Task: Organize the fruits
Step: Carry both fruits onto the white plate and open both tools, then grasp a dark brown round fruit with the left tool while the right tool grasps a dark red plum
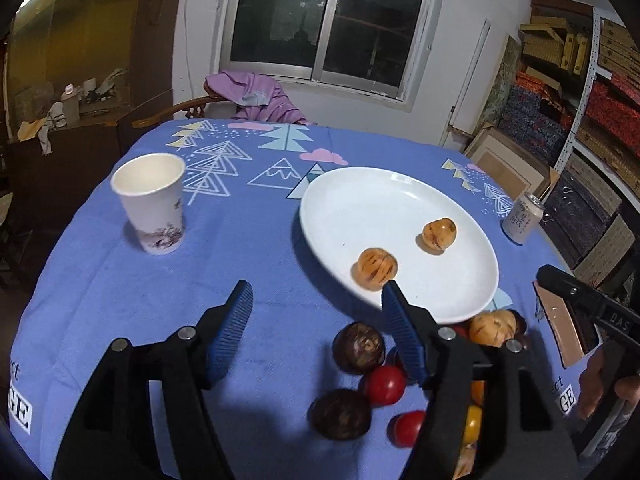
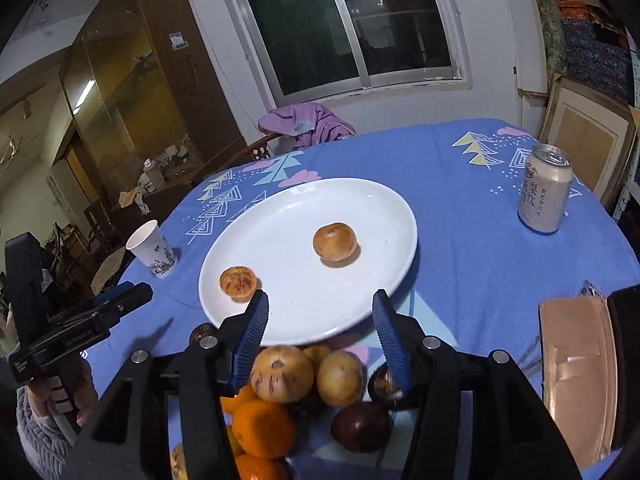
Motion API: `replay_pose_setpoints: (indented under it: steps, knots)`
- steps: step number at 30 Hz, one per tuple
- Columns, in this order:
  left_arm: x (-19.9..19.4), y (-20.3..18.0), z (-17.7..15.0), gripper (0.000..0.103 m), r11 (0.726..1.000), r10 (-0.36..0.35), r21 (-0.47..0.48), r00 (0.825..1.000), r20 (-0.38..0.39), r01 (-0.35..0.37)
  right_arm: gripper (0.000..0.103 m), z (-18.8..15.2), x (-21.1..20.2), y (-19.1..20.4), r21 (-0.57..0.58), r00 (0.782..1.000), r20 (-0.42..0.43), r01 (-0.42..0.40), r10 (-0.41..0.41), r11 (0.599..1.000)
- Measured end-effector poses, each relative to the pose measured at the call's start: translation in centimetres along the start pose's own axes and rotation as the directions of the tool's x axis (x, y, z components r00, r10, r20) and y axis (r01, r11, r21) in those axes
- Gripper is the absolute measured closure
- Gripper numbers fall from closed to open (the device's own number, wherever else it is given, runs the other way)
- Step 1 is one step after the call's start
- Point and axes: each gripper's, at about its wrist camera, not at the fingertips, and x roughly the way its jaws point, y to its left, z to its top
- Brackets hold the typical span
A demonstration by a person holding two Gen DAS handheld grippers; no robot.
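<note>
Two tan fruits (image 2: 334, 241) sit on the white plate (image 2: 280, 320) on the bench. Only the right view shows oranges (image 2: 262, 428) heaped just below the plate. Only the left view shows red fruits (image 1: 385, 385). Left gripper (image 1: 316, 300) and right gripper (image 2: 320, 312) both gape wide, holding nothing.
</note>
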Motion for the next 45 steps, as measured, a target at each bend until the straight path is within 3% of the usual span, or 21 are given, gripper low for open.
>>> replay_pose_setpoints:
  steps: [6, 13, 18, 29, 35, 40, 45]
  knots:
    - [-1.8, 1.6, -4.9, 0.037, 0.999, 0.036, -0.022, 0.999, -0.038, -0.037, 0.036, -4.0, -3.4, -2.8, 0.088, 1.0, 0.029, -0.015, 0.012, 0.996]
    - [-1.1, -2.1, -7.8, 0.037, 0.985, 0.062, 0.166, 0.996, -0.064, -0.05, 0.034, -4.1, -3.9, -5.2, 0.195, 0.999, 0.041, -0.033, 0.026, 0.98]
    - [-0.1, -2.7, -8.2, 0.037, 0.978, 0.064, 0.207, 0.993, -0.098, -0.043, 0.032, -4.2, -3.5, -4.6, 0.178, 0.999, 0.031, -0.037, 0.032, 0.983]
    - [2.8, -2.4, -7.3, 0.036, 0.98, 0.075, 0.196, 0.98, -0.185, -0.038, 0.03, -4.4, -2.8, -4.6, 0.173, 1.0, 0.004, -0.006, 0.005, 0.985]
    - [2.6, -1.5, -6.7, 0.037, 0.985, 0.061, 0.167, 0.986, -0.157, -0.035, 0.03, -4.6, -2.2, -4.7, 0.183, 1.0, -0.016, 0.005, -0.002, 0.983]
    - [2.4, -1.5, -6.7, 0.047, 0.985, 0.05, 0.171, 0.986, -0.16, -0.022, 0.03, -4.8, -1.8, -4.7, 0.184, 1.0, -0.03, 0.006, 0.0, 0.983]
    - [2.9, -1.9, -6.9, 0.058, 0.985, -0.007, 0.17, 0.982, -0.191, 0.04, 0.03, -5.0, -1.5, -4.5, 0.18, 0.999, -0.042, 0.007, 0.0, 0.984]
